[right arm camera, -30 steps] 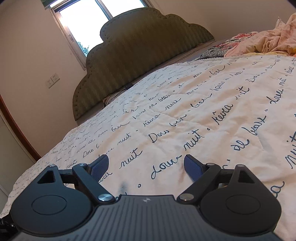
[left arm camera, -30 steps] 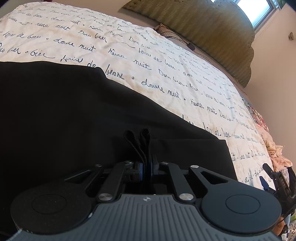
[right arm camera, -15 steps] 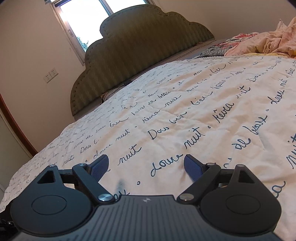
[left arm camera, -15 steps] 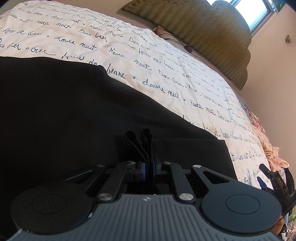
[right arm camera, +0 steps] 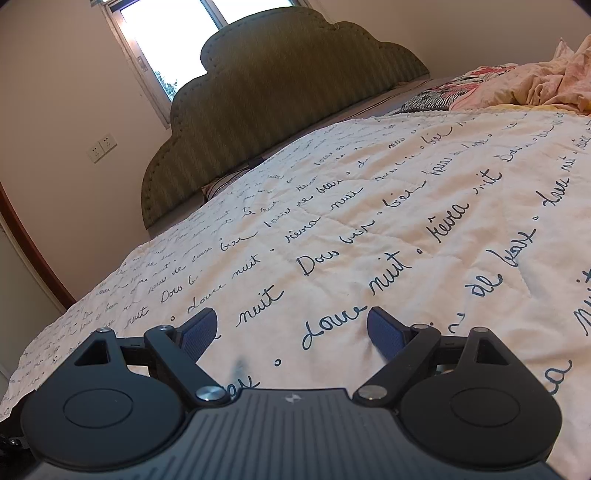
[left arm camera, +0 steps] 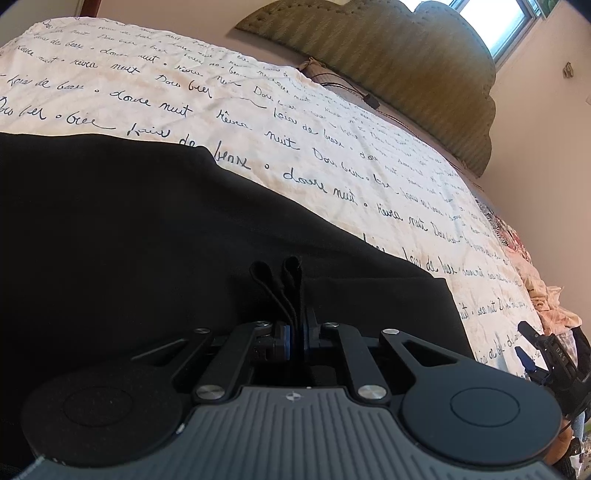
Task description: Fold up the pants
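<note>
Pants (left arm camera: pixel 140 236) on script-print quilt (right arm camera: pixel 406 206) | green headboard (right arm camera: pixel 280 96) | window (right arm camera: pixel 170 33), likely daylit

Left tool (left arm camera: pixel 294 334) clamped, right tool (right arm camera: pixel 291 328) agape

One pair of black pants (left arm camera: pixel 155 236) is lying on one quilt (left arm camera: pixel 332 155) below one headboard (right arm camera: pixel 266 96); two grippers are showing.

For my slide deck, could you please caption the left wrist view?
Left claw shut on folded black pants lying on a script-printed quilt, green headboard behind.
</note>
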A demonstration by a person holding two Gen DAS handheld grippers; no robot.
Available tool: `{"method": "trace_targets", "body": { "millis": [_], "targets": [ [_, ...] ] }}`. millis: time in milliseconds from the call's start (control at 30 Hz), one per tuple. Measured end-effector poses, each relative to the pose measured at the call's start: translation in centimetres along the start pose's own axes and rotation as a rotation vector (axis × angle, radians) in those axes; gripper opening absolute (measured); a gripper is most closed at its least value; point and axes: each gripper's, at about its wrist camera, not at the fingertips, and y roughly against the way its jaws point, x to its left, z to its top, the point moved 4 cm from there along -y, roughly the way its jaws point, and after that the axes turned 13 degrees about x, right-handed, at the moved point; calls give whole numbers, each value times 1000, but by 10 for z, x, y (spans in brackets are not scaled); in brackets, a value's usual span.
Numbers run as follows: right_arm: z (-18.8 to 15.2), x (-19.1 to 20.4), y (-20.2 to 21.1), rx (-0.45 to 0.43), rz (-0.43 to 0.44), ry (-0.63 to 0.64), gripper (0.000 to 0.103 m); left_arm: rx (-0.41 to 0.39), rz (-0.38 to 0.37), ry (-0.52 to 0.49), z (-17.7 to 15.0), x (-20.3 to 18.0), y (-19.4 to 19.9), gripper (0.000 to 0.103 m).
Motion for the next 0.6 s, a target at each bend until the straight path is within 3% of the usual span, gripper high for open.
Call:
{"method": "trace_targets", "body": {
  "millis": [133, 267, 333, 400, 467, 533, 600],
  "targets": [
    [0, 0, 0, 0, 2, 0, 89, 17, -12, 34, 3, 5, -9, 17],
    [1, 0, -1, 2, 6, 2, 89, 38, -84, 88, 4, 14, -2, 24],
    [1, 0, -1, 2, 7, 3, 89, 4, -40, 80, 4, 17, 14, 35],
    [1, 0, -2, 4, 7, 6, 89, -67, 58, 72, 1, 19, 37, 45],
    [1, 3, -2, 6, -6, 18, 89, -129, 142, 37, -5, 14, 58, 45],
    [2, 18, -3, 23, -29, 81, 90, -167, 147, -6, -18, -1, 73, 50],
    [1, 48, -2, 62, 11, 178, 90, -178, 108, -41, -34, -19, 78, 57]
  ]
}}
